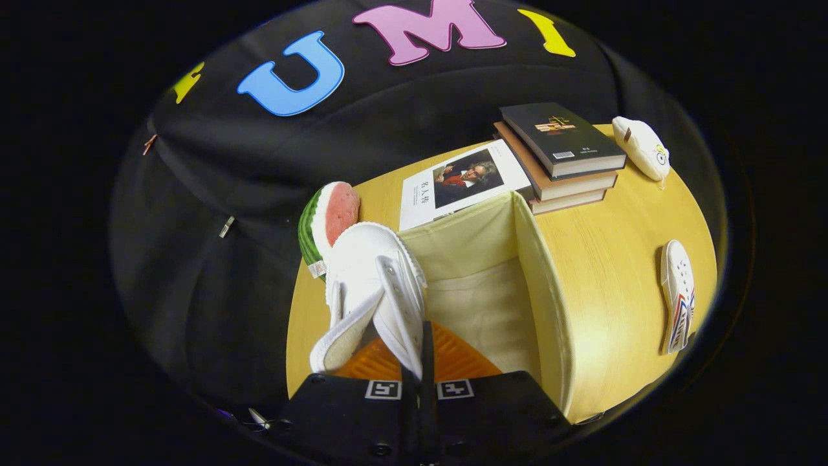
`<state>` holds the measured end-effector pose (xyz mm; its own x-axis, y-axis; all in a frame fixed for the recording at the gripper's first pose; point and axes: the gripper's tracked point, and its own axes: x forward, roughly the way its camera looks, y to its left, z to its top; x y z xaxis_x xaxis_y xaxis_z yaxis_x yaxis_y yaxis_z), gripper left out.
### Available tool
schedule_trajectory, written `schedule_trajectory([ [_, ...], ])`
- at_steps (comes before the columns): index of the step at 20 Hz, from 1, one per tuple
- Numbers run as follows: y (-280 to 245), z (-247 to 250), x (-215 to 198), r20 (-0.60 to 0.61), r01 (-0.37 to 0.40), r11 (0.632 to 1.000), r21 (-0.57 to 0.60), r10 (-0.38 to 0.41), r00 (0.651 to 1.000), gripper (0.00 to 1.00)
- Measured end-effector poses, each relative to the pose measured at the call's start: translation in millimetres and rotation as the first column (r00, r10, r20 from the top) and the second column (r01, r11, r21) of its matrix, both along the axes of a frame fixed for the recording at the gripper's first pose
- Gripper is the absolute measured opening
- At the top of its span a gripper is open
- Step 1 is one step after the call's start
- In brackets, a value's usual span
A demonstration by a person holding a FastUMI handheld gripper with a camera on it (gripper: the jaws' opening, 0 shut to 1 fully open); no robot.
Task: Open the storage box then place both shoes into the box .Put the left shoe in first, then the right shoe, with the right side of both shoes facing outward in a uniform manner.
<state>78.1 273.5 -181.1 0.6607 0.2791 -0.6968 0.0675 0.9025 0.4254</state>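
White shoe (372, 278) pinched in the tongs (417, 362) over the open storage box (550, 298).

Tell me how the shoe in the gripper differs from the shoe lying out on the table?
The held shoe is pinched between the shut fingers of the gripper and hangs over the open storage box; the other shoe lies on the table, well off to the side of the box. The held shoe looks plain white from here; the other shoe shows red and blue stripes on its side. Both are white lace-up sneakers.
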Motion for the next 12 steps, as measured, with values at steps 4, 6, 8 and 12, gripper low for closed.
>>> schedule_trajectory([
  [4, -1.6, -10.5, 0.2, -0.029, 0.037, 0.999, 0.006, -0.037, 0.999, 0.05],
  [6, -8.1, -16.7, -2.9, -0.057, 0.059, 0.998, -0.014, -0.059, 0.997, 0.05],
  [8, -6.0, -21.3, -2.2, -0.065, 0.058, 0.998, -0.015, -0.059, 0.996, 0.05],
  [12, 6.7, -18.7, -5.8, -0.086, 0.018, 0.999, 0.037, -0.015, 0.996, 0.15],
])
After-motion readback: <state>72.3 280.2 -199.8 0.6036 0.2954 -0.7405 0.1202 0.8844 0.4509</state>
